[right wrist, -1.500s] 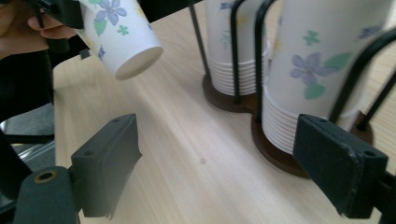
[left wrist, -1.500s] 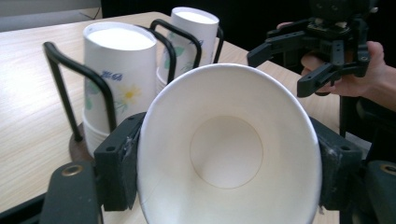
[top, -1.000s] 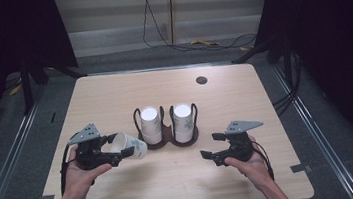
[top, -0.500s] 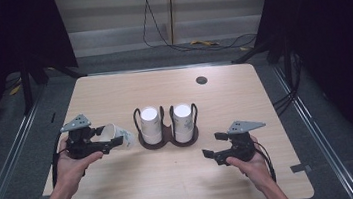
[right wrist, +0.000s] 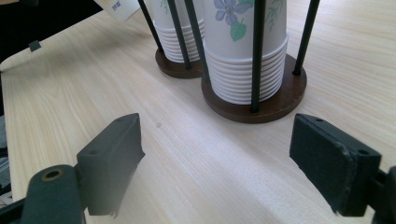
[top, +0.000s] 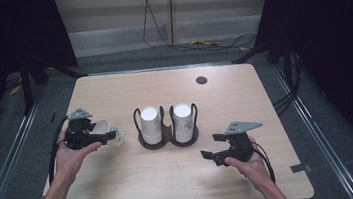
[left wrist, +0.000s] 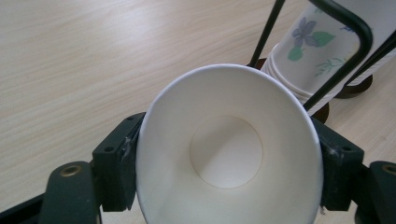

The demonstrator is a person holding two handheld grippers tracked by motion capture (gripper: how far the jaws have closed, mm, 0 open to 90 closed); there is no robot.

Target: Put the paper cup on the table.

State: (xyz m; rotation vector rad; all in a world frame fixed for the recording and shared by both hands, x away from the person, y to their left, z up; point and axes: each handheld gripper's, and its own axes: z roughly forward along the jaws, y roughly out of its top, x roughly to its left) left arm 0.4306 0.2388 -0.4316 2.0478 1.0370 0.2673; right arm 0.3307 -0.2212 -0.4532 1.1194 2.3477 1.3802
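Both grippers are black. The left gripper (top: 99, 137) and the right gripper (top: 211, 146) each carry a grey three-cornered plate on top and trail a black cable. Their jaws are blocky black pads on arms with a brass-ringed screw hole. Forearms are bare, no sleeves.

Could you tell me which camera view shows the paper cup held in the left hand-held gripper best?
The left gripper view: the paper cup faces the camera between the pads, its inside and bottom plain. The high view shows it small, on its side in the left hand-held gripper.
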